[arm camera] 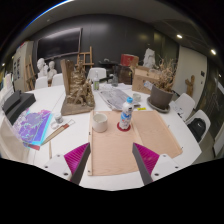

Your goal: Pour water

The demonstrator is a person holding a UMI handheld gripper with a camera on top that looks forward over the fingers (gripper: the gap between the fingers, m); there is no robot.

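Observation:
A clear water bottle [125, 116] with a blue label and a red cap stands upright at the far end of a tan mat [120, 145] on the white table [150, 170]. A white cup [100, 122] stands just left of it, on the mat's far left corner. My gripper [111, 165] hovers over the mat's near part, well short of both. Its fingers [140, 163] are spread wide with the magenta pads showing and nothing between them. The bottle and cup lie beyond the fingertips, slightly ahead and between their lines.
A brown sculpture [79, 95] stands behind the cup to the left. A colourful book [33, 127] and a stick [50, 147] lie left of the mat. Clear plastic items [113, 95] sit behind the bottle, a bowl [160, 98] to the right. White chairs [185, 105] ring the table.

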